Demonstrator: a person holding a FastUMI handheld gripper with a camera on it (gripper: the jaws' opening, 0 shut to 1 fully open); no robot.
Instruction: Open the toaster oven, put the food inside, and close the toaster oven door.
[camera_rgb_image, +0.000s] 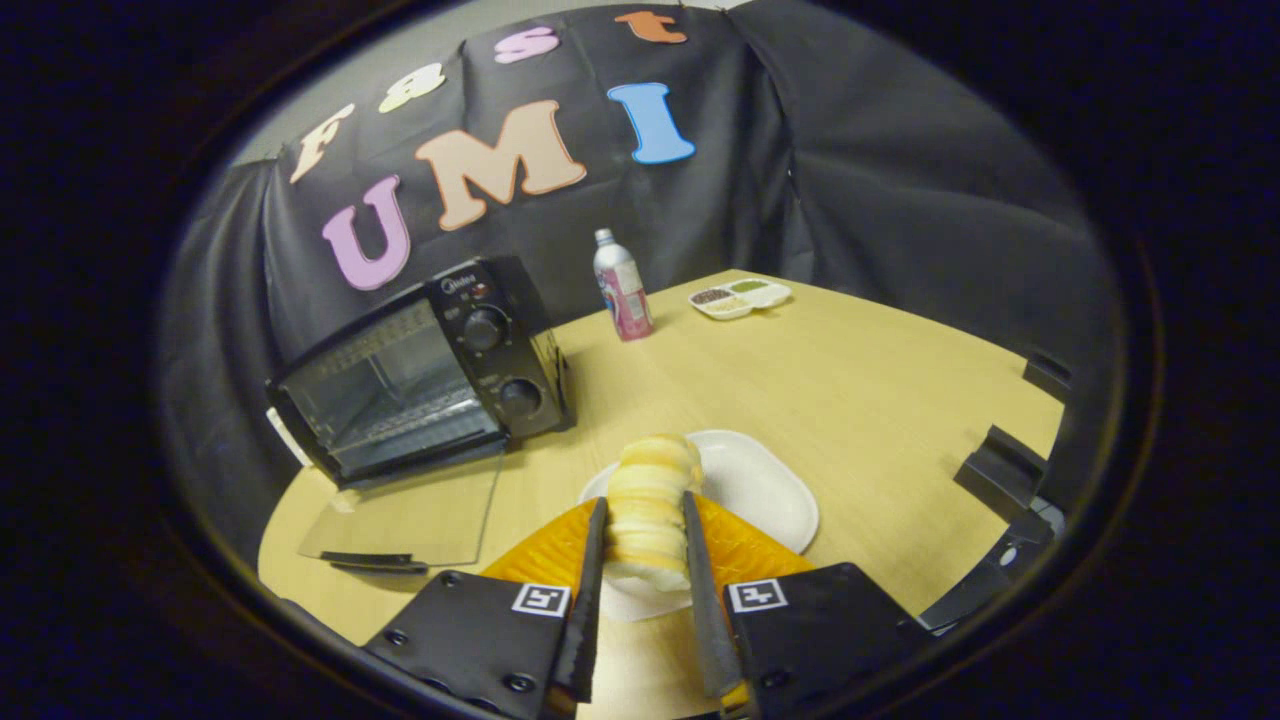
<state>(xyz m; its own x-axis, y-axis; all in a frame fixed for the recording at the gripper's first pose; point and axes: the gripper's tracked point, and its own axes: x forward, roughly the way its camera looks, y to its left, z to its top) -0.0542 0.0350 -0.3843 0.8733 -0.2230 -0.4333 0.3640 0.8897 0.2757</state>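
Pale yellow ridged pastry, a stacked croissant-like roll (648, 500), sits clamped between both fingers of the gripper (645, 520), held over a white rounded plate (765, 485) on the light wooden table (850, 390). Black toaster oven with two knobs (425, 370) stands beyond the fingers to the left, its glass door (410, 515) folded down flat onto the table, rack visible inside.
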